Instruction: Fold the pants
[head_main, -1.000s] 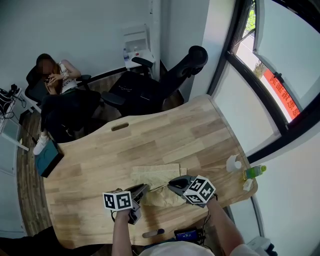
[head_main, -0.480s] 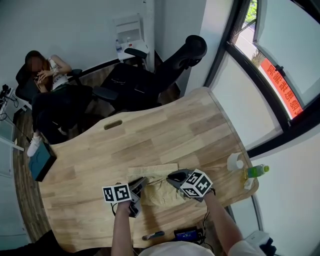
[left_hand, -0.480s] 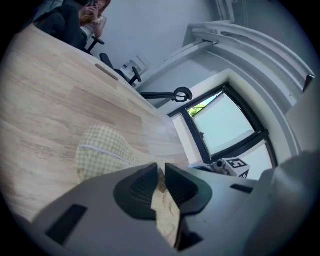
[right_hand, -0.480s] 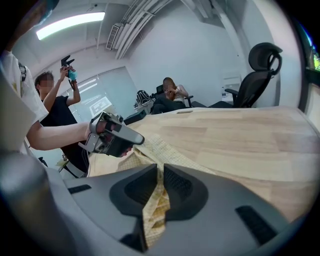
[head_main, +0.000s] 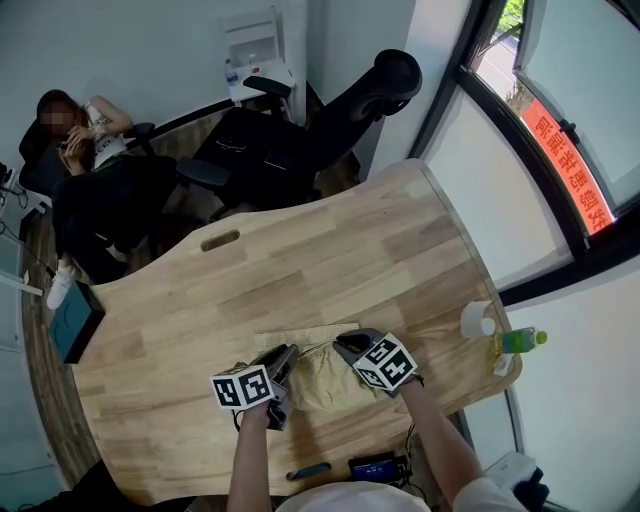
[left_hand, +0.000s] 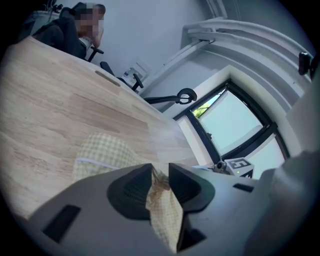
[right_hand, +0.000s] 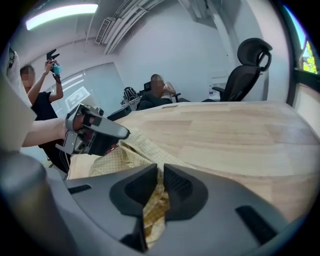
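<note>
Noted left gripper (left_hand: 160, 174) jaws just opening, now apart, with checked pants (head_main: 318, 378) cloth loose between. Found right gripper (right_hand: 160, 175) clamped on same cloth. Located pants bunched between grippers, near edge of table (head_main: 300, 250). Judged fold being laid down, right release pending.

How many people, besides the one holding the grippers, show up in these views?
2. A seated person is beyond the table, on its far side; a standing person shows at the left of the right gripper view, one arm raised. Others may be out of frame.
</note>
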